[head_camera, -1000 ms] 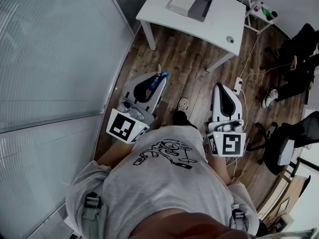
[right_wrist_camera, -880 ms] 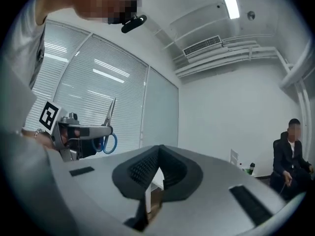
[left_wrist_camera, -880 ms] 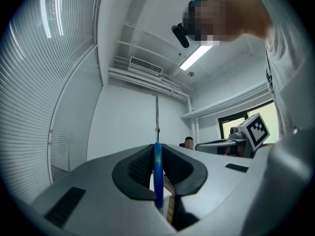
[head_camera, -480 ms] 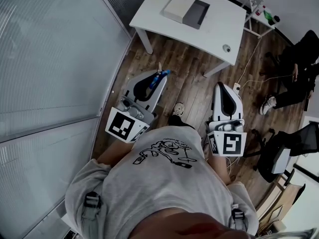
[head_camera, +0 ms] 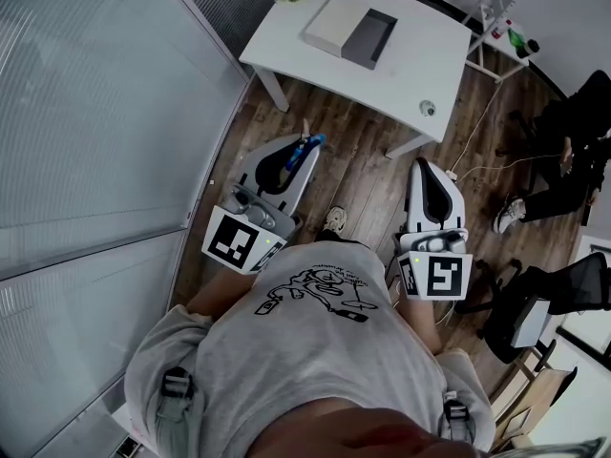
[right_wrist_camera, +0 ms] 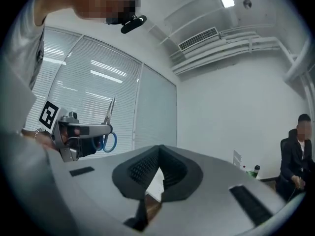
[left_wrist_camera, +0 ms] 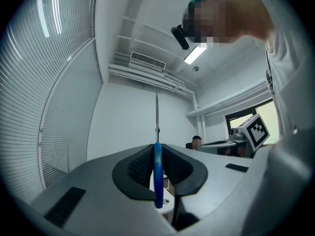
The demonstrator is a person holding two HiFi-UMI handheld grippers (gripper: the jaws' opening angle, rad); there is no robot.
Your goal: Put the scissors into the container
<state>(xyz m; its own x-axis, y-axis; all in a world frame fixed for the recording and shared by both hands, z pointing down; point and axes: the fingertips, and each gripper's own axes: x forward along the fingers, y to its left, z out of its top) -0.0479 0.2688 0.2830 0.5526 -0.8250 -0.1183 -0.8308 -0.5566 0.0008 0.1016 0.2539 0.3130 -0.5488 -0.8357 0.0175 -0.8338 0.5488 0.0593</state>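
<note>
Blue-handled scissors (head_camera: pixel 309 145) are pinched in my left gripper (head_camera: pixel 300 153), which is shut on the handle. In the left gripper view the blue handle (left_wrist_camera: pixel 157 173) sits edge-on between the pads of that gripper (left_wrist_camera: pixel 158 156) and the blades point straight up. The container (head_camera: pixel 349 29), a white and grey open box, lies on the white table (head_camera: pixel 420 60) ahead, well beyond both grippers. My right gripper (head_camera: pixel 428 170) is shut and empty; its tips (right_wrist_camera: pixel 159 151) meet. From the right gripper view, the scissors (right_wrist_camera: pixel 107 132) show at the left.
A glass partition with blinds (head_camera: pixel 95 113) runs along the left. A seated person (head_camera: pixel 573 132) and an office chair (head_camera: pixel 530 303) are at the right. A small round object (head_camera: pixel 427 108) lies near the table's corner. Cables (head_camera: pixel 468 165) trail over the wooden floor.
The table and container have slid left and a little nearer in the head view as the person steps forward. Both grippers keep their pose; the scissors stay held.
</note>
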